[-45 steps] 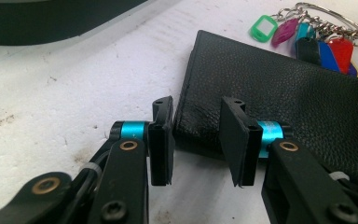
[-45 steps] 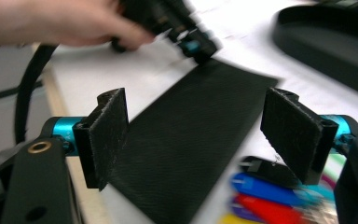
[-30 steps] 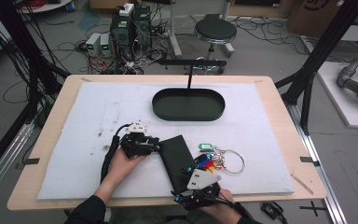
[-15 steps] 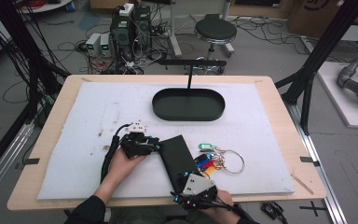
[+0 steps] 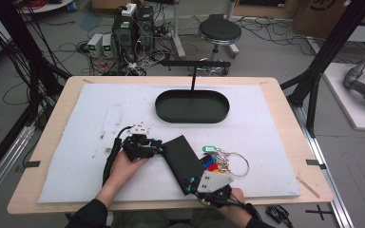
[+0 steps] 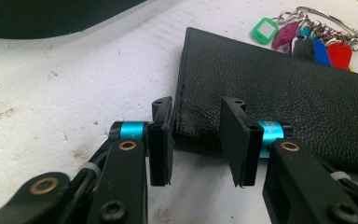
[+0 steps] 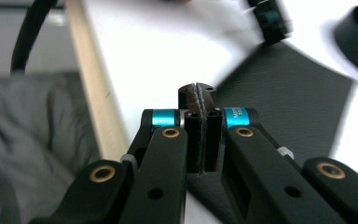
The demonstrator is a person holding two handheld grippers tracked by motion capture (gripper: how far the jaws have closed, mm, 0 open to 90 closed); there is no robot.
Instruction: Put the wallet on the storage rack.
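Beside the black leather wallet, key bunch on white mat; oval black tray beyond. My left gripper straddles the wallet's corner, pads apart. My right gripper just closed, pads together, empty.

Black grained wallet, white mat, key tags (green, blue, red)

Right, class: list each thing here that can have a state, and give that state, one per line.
Black leather wallet: closed, lying flat on the white mat.
Left gripper: jaws part open, astride the wallet's corner.
Right gripper: jaws just closed, pads together on the wallet's near edge.
Bunch of keys: lying loose beside the wallet.
Black oval tray: empty.
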